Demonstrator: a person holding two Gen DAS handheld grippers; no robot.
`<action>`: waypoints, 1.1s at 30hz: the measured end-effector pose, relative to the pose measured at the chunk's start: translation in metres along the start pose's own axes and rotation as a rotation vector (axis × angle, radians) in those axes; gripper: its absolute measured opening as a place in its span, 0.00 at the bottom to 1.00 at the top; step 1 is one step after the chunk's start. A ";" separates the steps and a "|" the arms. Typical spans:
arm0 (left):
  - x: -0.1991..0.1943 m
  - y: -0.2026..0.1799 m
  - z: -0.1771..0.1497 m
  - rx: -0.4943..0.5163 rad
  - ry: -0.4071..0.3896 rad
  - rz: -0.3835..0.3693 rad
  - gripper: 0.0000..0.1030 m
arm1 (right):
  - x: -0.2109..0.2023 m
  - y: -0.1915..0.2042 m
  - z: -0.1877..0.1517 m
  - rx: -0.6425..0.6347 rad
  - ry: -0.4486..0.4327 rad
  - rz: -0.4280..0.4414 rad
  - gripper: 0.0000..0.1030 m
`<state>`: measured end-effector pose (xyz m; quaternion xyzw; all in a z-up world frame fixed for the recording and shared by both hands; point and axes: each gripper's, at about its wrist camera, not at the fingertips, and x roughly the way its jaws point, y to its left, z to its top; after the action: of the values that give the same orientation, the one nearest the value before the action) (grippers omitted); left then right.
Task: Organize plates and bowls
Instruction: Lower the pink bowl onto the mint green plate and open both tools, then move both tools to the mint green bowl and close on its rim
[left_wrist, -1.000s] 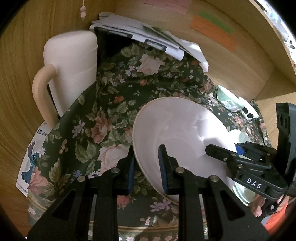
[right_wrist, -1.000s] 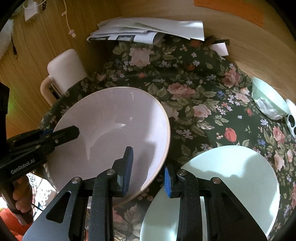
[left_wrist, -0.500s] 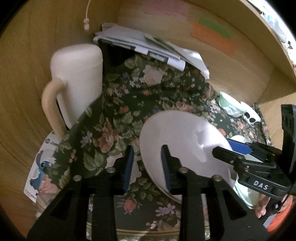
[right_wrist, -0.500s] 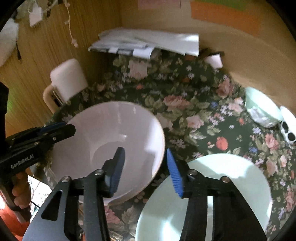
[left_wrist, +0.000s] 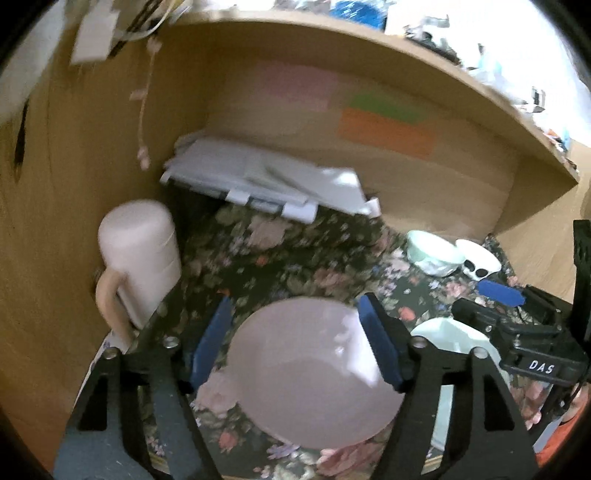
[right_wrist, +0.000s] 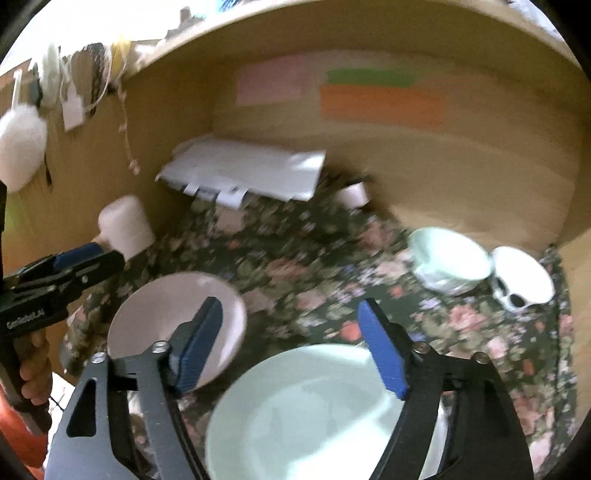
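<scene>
A pale pink plate (left_wrist: 310, 373) lies flat on the floral cloth (left_wrist: 295, 266); it also shows in the right wrist view (right_wrist: 162, 314). My left gripper (left_wrist: 295, 339) is open above it, touching nothing. A mint green plate (right_wrist: 306, 417) lies to its right, also in the left wrist view (left_wrist: 454, 343). My right gripper (right_wrist: 291, 343) is open above the mint plate's far edge. A small mint bowl (right_wrist: 448, 260) and a white bowl with a panda face (right_wrist: 521, 284) stand at the far right. Both views are blurred.
A pink jug with a handle (left_wrist: 138, 258) stands at the left wall. A stack of papers (left_wrist: 266, 181) lies at the back. Wooden walls (left_wrist: 424, 192) with coloured notes close the nook on three sides, with a shelf above.
Both grippers let go of the pink plate, opened wide and pulled back and up. The pink plate now lies flat on the cloth, no longer tilted.
</scene>
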<state>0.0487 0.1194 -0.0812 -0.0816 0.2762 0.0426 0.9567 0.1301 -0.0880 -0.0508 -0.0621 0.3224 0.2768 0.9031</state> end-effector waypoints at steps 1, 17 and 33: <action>0.000 -0.004 0.002 0.007 -0.007 -0.001 0.74 | -0.005 -0.006 0.002 0.003 -0.015 -0.011 0.74; 0.049 -0.085 0.042 0.081 0.015 -0.027 0.77 | -0.014 -0.093 0.020 0.055 -0.098 -0.141 0.82; 0.140 -0.138 0.057 0.176 0.184 -0.034 0.74 | 0.064 -0.184 0.021 0.155 0.033 -0.246 0.74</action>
<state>0.2145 -0.0007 -0.0901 -0.0057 0.3639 -0.0058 0.9314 0.2825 -0.2069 -0.0861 -0.0358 0.3477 0.1371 0.9268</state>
